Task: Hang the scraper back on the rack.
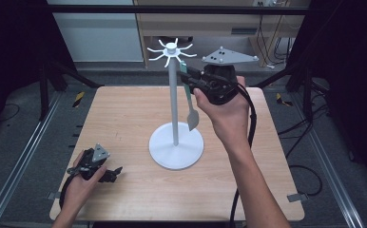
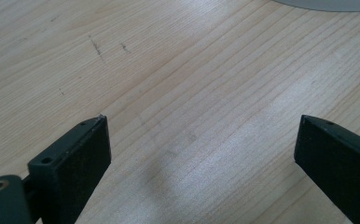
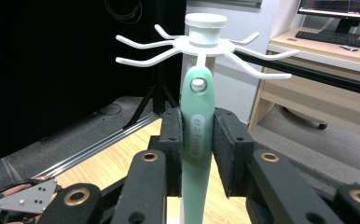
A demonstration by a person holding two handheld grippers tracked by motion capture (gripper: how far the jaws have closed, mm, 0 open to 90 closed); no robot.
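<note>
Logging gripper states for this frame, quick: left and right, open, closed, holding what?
Left gripper: open, nothing between its jaws, low over the table.
Right gripper: closed on the green utensil handle, whose hole sits on a hook of the white rack.

Your worktop [image 2: 178, 84] looks like pale matt wood grain, lightly scuffed. The white rack [image 3: 205, 43] seems smooth plastic, the mint handle [image 3: 197, 140] satiny, your fingers [image 3: 171, 149] matt black.
</note>
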